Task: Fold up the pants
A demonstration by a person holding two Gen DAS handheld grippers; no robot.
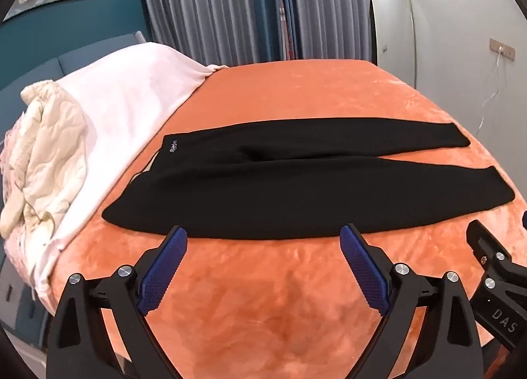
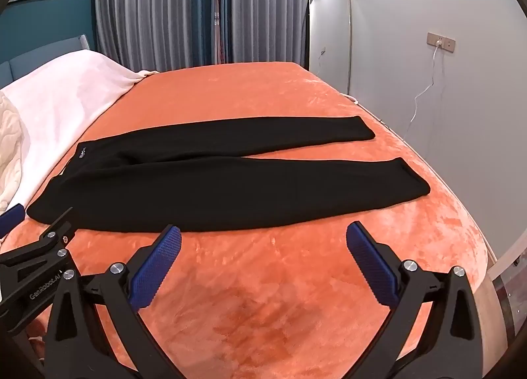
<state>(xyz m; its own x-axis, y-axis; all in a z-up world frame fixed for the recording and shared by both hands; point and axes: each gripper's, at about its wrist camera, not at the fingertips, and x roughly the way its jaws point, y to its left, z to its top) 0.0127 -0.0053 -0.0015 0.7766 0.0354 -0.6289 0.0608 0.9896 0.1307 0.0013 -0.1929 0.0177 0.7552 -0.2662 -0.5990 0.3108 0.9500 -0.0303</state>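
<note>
Black pants (image 1: 263,188) lie flat on the orange bed cover (image 1: 263,296), waistband at the left, both legs running to the right and spread slightly apart. They also show in the right wrist view (image 2: 230,188). My left gripper (image 1: 263,237) is open and empty, its blue pads just short of the pants' near edge. My right gripper (image 2: 263,235) is open and empty, also just short of the near edge, further toward the leg ends. Each gripper shows at the edge of the other's view.
A white blanket (image 1: 125,109) and a cream quilted jacket (image 1: 46,155) lie at the bed's left end. Grey curtains (image 1: 230,7) hang behind. A mirror (image 2: 329,33) and a wall socket with cable (image 2: 439,41) are at the right, beyond the bed's edge.
</note>
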